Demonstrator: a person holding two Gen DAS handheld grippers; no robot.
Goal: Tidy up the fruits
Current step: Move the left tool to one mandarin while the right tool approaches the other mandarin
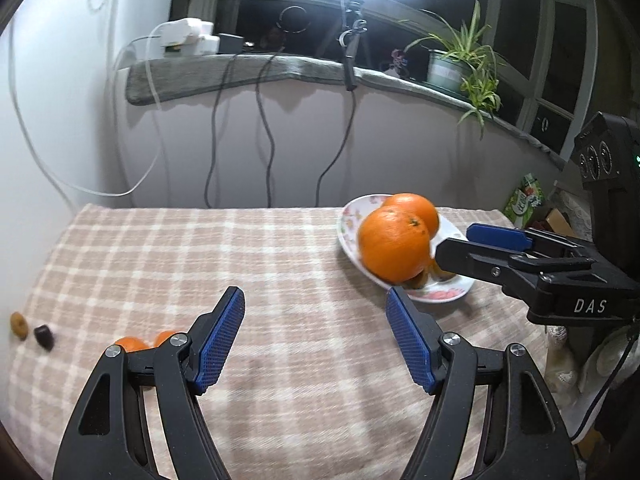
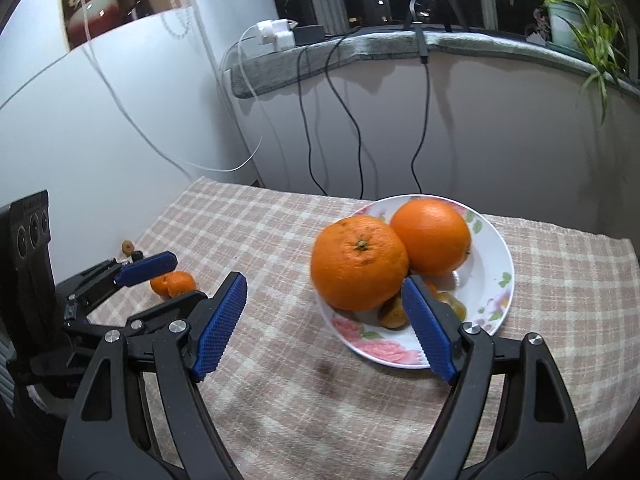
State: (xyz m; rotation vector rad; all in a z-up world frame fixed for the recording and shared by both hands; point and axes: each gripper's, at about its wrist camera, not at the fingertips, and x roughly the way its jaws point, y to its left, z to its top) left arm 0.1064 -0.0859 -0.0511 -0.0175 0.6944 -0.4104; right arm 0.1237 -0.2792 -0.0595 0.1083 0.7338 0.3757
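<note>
My right tool (image 2: 324, 324) is open, nothing between its blue pads. Just in front of it stands the flowered plate (image 2: 496, 248) on the checked cloth of the counter (image 2: 280, 392). On the plate lie two big oranges, touching each other — the near orange (image 2: 358, 264) leans over the plate's left edge, and the far orange (image 2: 432, 236) sits behind it to the right. Under them I see some small brownish fruits (image 2: 394, 312), close to my right pad.

My left tool (image 1: 316, 336) is also open and empty, above bare cloth. The plate is ahead of it and to the right. Two small mandarins (image 2: 174, 283) lie together on the cloth at its left side — partly hidden behind its left finger in the left wrist view.
</note>
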